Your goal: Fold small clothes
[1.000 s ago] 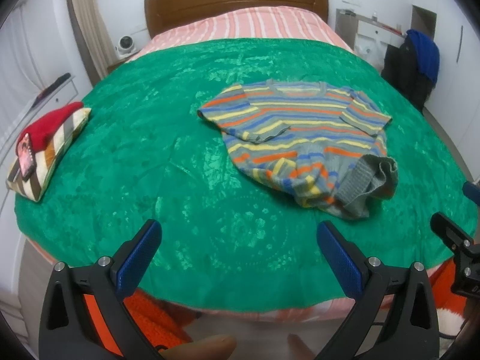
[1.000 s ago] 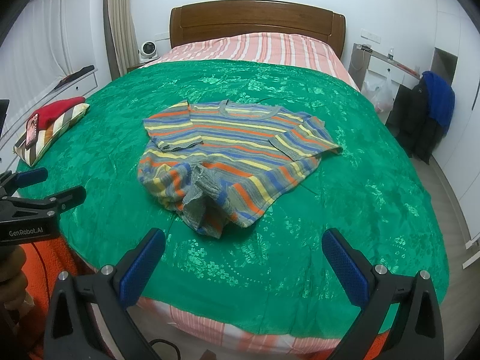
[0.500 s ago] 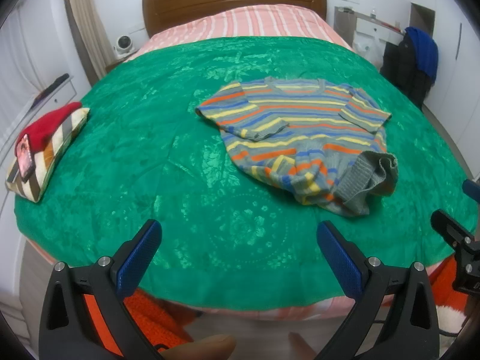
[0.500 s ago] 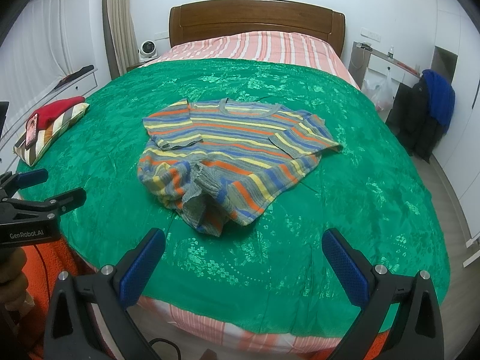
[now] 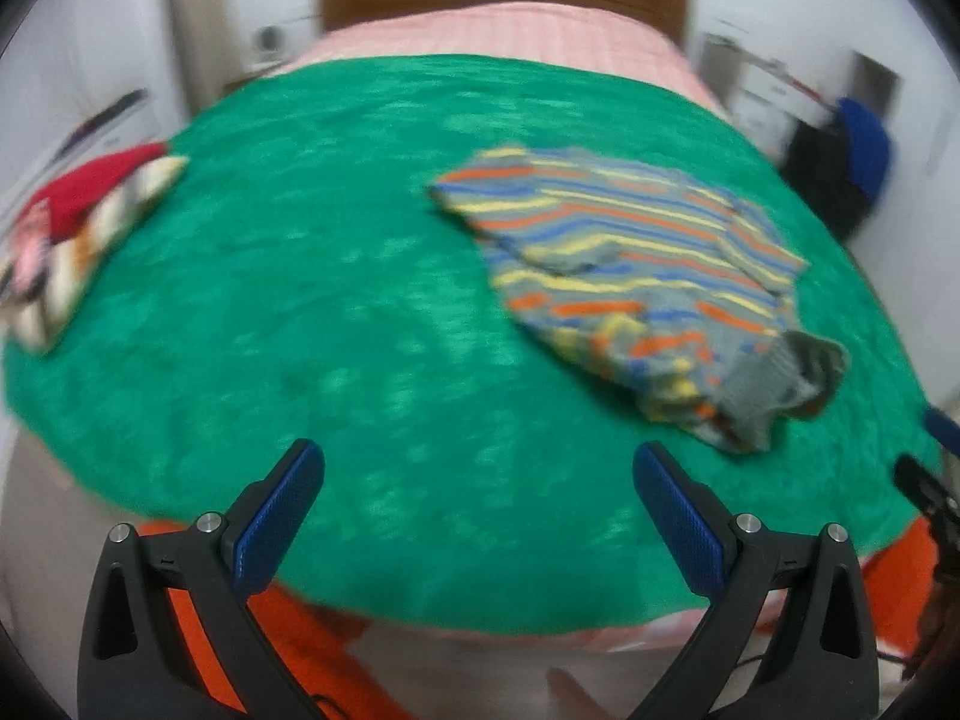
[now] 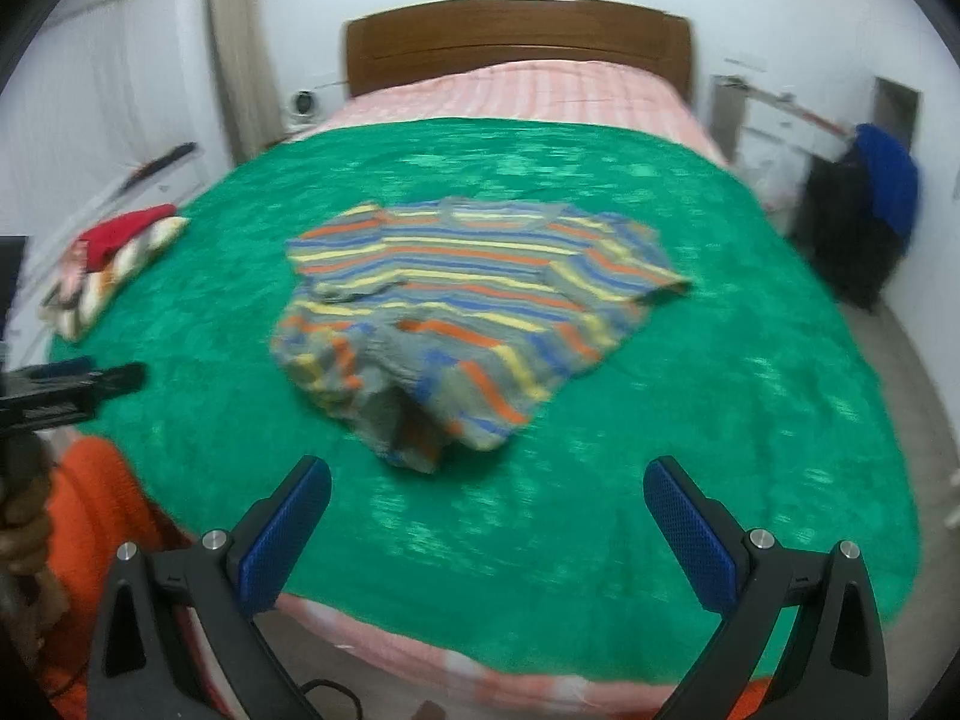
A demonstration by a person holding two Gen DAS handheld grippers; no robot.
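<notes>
Grippers hang over the near edge of the bed, the left gripper (image 5: 479, 480) and the right gripper (image 6: 487, 498) both spread wide with nothing between their blue pads. Beyond them, well apart, the striped sweater (image 6: 474, 324) lies on the green bedspread (image 6: 750, 396), hem bunched toward the near side. Farther off stand a striped pillow (image 5: 90, 252) at the left edge and the wooden headboard (image 6: 516, 36).

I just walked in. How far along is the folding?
Barely begun. Done: the sweater lies on the green cover, sleeves tucked in, hem bunched. In hand: nothing; the left gripper and right gripper are open, short of it. Left: smoothing the hem and every body fold.
</notes>
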